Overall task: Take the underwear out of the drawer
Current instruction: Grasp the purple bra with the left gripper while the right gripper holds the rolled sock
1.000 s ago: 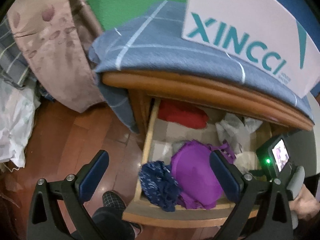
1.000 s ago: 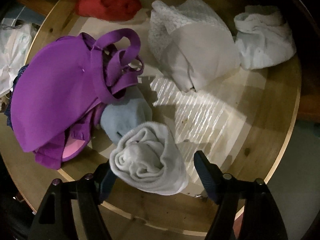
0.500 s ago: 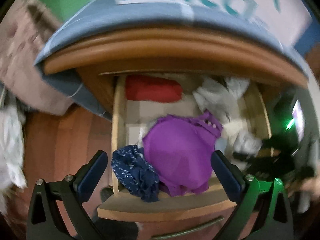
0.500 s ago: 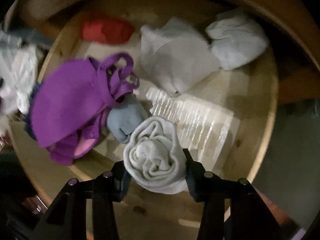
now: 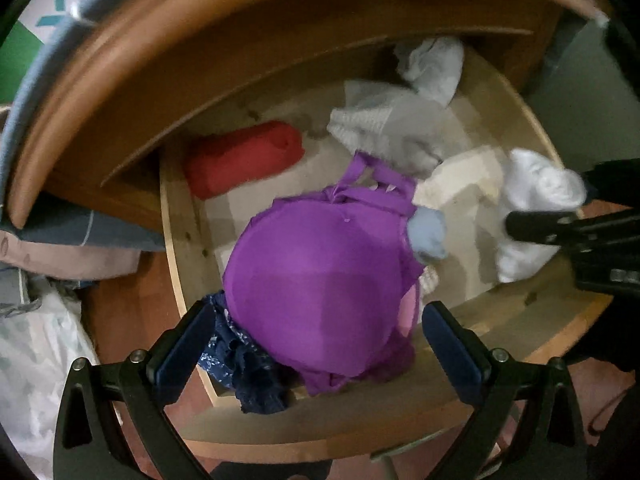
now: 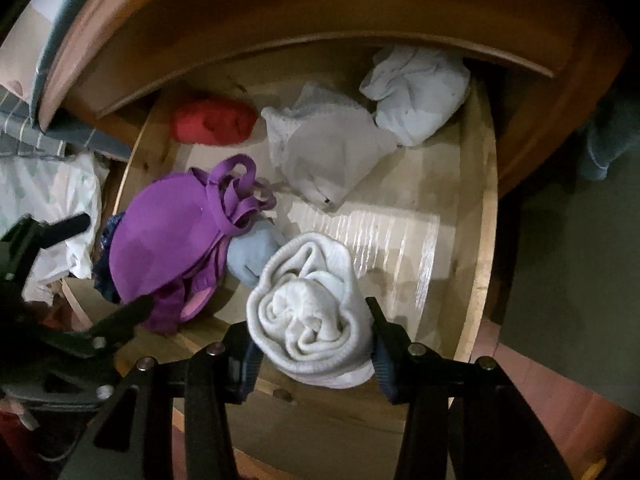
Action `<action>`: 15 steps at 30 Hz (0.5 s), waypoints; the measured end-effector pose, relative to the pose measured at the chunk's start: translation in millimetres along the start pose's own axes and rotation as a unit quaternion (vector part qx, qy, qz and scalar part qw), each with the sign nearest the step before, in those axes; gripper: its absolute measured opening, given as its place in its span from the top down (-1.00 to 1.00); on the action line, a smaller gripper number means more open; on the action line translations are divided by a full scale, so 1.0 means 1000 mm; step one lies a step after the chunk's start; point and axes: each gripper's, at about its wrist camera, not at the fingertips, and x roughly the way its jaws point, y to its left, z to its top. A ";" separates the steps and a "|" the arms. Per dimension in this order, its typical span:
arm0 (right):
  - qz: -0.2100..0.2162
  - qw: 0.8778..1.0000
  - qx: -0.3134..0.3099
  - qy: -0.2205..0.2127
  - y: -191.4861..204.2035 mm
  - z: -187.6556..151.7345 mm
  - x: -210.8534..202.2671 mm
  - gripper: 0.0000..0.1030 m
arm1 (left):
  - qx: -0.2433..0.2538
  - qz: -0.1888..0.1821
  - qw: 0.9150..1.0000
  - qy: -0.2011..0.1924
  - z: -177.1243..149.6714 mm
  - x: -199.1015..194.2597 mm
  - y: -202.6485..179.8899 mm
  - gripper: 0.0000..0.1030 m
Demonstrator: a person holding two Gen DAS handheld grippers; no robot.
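The left gripper (image 5: 316,344) hangs over the front left corner of the open drawer (image 5: 532,112), its jaws spread wide with nothing pressed between them. Just under its left finger, a dark blue patterned garment (image 5: 244,372) spills over the drawer's front edge. Between and just beyond its fingers lies a purple bra (image 5: 320,280), cup upward, straps trailing toward the back. Further ahead of that gripper, against the back left, sits a red roll (image 5: 244,160).

To the right of the bra, touching it, is a small pale blue bundle (image 6: 252,256). Beyond it, toward the back, a grey-white folded piece (image 6: 328,152) rests, and a crumpled white piece (image 6: 420,96) lies in the far right corner, partly under the cabinet top.

The right gripper (image 6: 310,344) is clamped on a rolled white piece of underwear (image 6: 308,312); both pads press into its sides, and the roll sits just above the drawer's front rail, near its right half.
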 end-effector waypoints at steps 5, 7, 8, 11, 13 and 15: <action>0.002 1.000 -0.001 -0.011 -0.002 -0.001 -0.008 0.10 | -0.006 0.021 1.000 0.018 0.004 0.017 -0.004 -1.00; 0.001 1.000 -0.003 -0.014 0.001 -0.001 -0.008 0.10 | -0.010 0.036 0.999 0.024 0.007 0.024 -0.002 -1.00; 0.003 1.000 -0.002 -0.016 0.001 -0.001 -0.009 0.10 | -0.013 0.038 0.999 0.028 0.008 0.027 0.000 -1.00; 0.011 1.000 0.002 -0.020 0.000 -0.002 -0.012 0.10 | -0.034 0.027 0.998 0.044 0.010 0.038 0.006 -1.00; 0.018 1.000 0.008 -0.023 -0.002 -0.002 -0.013 0.10 | -0.037 0.026 0.998 0.050 0.012 0.043 0.008 -1.00; 0.020 0.999 0.014 -0.026 -0.004 -0.002 -0.014 0.10 | -0.052 0.030 0.997 0.050 0.014 0.045 0.014 -0.92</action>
